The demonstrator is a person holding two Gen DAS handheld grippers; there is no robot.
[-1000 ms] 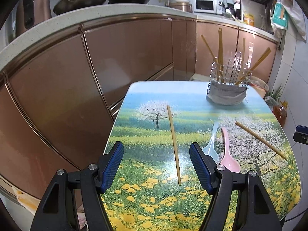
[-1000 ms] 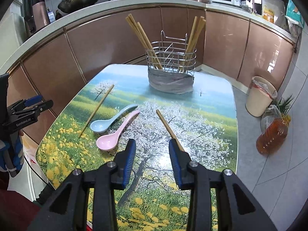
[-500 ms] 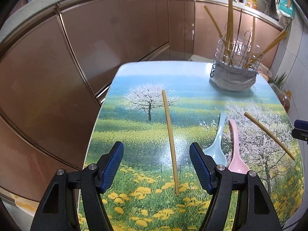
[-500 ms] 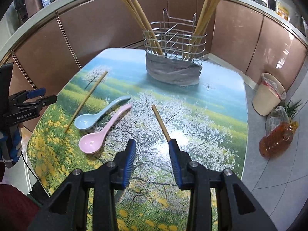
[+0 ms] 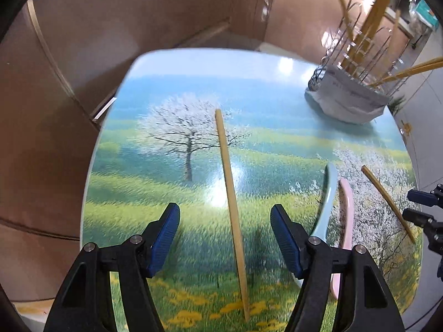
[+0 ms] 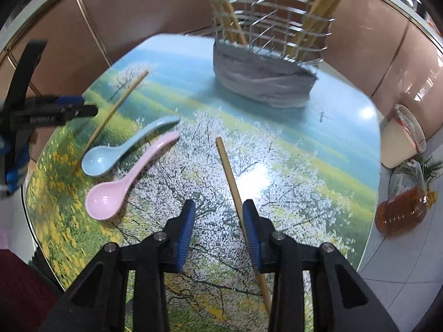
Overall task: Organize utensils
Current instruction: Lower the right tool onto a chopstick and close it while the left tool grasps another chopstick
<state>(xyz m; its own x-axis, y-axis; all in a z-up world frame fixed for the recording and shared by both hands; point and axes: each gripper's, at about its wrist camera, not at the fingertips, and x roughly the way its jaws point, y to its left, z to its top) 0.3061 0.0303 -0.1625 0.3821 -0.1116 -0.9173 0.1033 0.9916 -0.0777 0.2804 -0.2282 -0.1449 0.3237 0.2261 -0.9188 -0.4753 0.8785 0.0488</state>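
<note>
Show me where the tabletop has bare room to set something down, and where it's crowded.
Free: the strip between the wire utensil holder and the right chopstick, running to the table edge by the oil bottle. Crowded: the left half, where the blue spoon and pink spoon lie side by side next to the left chopstick.

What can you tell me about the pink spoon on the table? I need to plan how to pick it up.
The pink soup spoon looks like glossy ceramic or plastic, with a deep oval bowl and a short curved handle. It lies bowl-up on the landscape-printed table, its bowl toward the near left edge and its handle pointing toward the wire utensil basket. It lies close beside the light blue spoon; whether they touch is unclear. Neither gripper holds it.
</note>
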